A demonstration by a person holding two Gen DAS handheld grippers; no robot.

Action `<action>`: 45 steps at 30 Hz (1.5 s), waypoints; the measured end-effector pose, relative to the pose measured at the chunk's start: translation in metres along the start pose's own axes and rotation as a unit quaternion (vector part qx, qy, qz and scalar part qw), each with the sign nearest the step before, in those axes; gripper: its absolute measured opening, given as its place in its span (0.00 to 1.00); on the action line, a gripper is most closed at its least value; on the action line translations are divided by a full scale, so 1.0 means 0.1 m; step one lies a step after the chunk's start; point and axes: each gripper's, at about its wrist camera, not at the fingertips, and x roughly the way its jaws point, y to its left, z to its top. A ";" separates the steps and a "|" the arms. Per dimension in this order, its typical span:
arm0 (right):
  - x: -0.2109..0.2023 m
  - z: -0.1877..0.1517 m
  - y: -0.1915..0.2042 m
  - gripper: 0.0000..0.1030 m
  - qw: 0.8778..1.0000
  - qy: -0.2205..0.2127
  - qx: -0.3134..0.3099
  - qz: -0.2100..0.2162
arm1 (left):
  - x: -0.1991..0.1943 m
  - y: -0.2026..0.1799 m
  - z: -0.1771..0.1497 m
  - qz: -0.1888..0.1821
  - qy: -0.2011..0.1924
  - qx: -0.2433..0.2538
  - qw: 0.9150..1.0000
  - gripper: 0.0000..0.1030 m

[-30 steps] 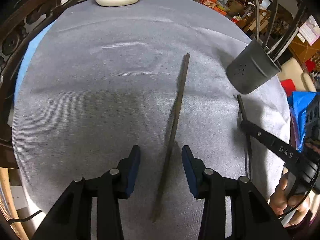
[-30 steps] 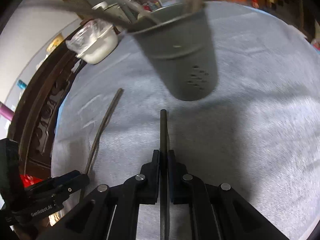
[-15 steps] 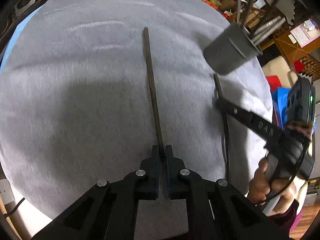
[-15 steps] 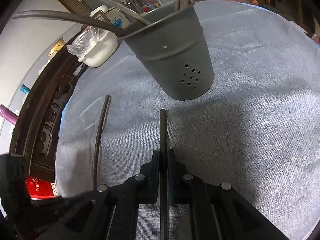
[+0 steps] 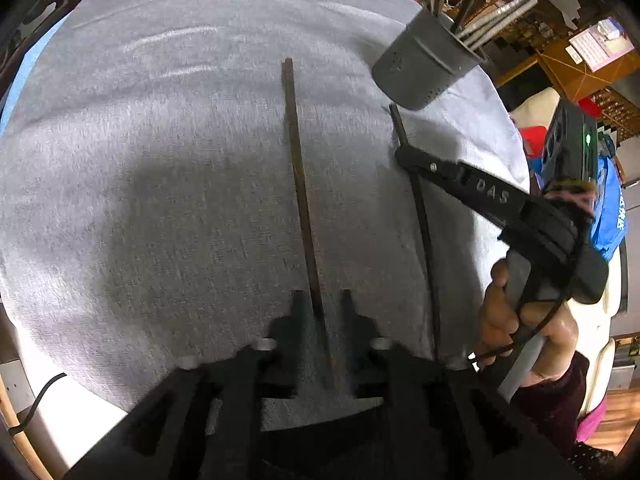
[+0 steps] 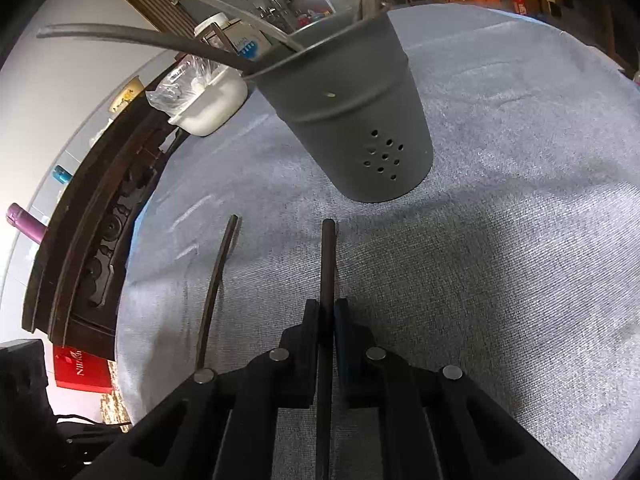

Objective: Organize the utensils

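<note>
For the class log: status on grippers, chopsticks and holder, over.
Left gripper opening, chopstick between. Right gripper shut on second chopstick. Holder ahead, path clear.

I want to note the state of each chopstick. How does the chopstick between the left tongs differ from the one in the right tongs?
The left chopstick looks flat-sided and brownish; the right chopstick is round and darker. The left tongs are opening, their pads clear of the left chopstick, while the right tongs are clamped on theirs. Both are long, thin sticks above the grey cloth, pointing towards the grey holder.
</note>
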 end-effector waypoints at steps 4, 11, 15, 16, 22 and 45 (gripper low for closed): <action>-0.01 0.00 -0.02 0.10 1.000 0.001 0.003 0.004 | -0.09 0.06 0.19 0.025 -0.025 -0.009 0.999 0.42; 0.04 0.13 -0.12 0.10 0.997 0.042 0.052 0.026 | 0.04 0.10 0.65 0.056 -0.024 -0.014 0.998 0.42; 0.07 0.24 -0.13 0.11 0.997 0.054 0.058 0.016 | 0.16 0.16 0.84 0.068 -0.006 -0.028 0.997 0.41; 0.08 0.25 -0.12 0.11 0.997 0.056 0.059 0.013 | 0.18 0.17 0.89 0.061 -0.004 -0.033 0.998 0.41; 0.15 0.36 -0.06 0.11 0.996 0.063 0.061 -0.006 | 0.27 0.15 1.09 0.066 0.000 -0.039 0.997 0.28; -0.69 0.33 0.20 0.08 0.991 -0.083 -0.011 0.109 | -0.93 -0.13 0.65 0.026 -0.184 -0.012 0.983 0.06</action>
